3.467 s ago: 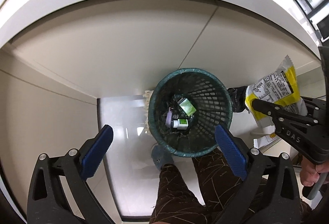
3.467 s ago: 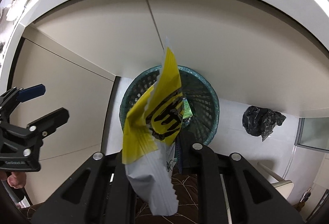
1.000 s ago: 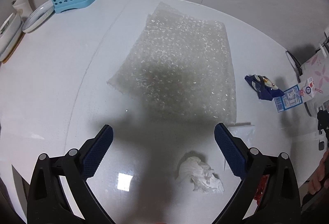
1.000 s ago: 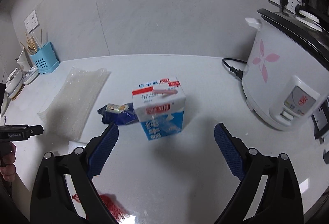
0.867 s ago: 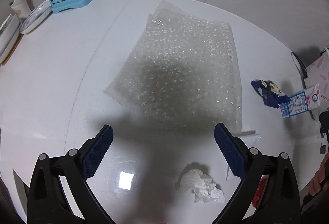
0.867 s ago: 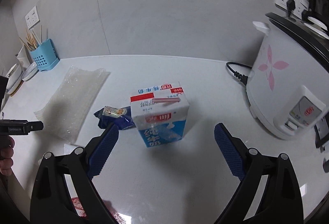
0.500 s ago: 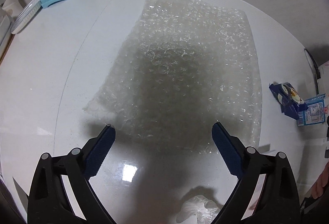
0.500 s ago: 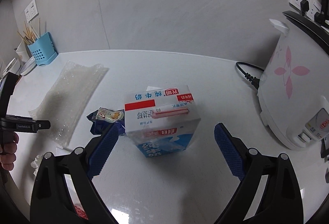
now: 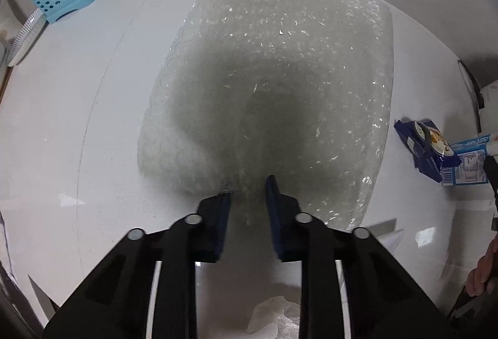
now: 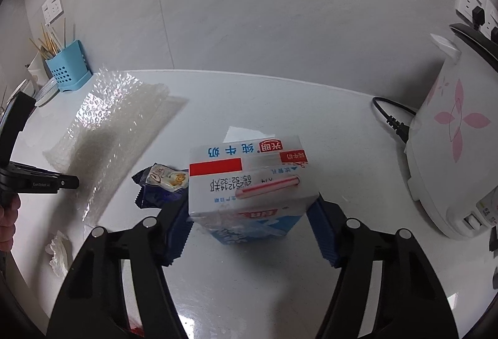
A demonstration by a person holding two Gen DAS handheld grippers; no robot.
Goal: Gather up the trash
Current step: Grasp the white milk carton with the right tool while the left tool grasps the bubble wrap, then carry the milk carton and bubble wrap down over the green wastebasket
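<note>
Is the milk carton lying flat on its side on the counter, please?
No, the carton stands upright on the counter, its top with the pink straw facing up, between the right gripper's closing jaws.

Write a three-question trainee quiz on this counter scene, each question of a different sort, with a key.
1. True or false: the milk carton stands between the right gripper's jaws.
2. Multiple choice: the closing left gripper has its jaws at the edge of: A) the bubble wrap; B) the crumpled tissue; C) the blue wrapper.
3. Fill in: the appliance with pink petals is a rice ______.

Key: 1 true; 2 A; 3 cooker.
</note>
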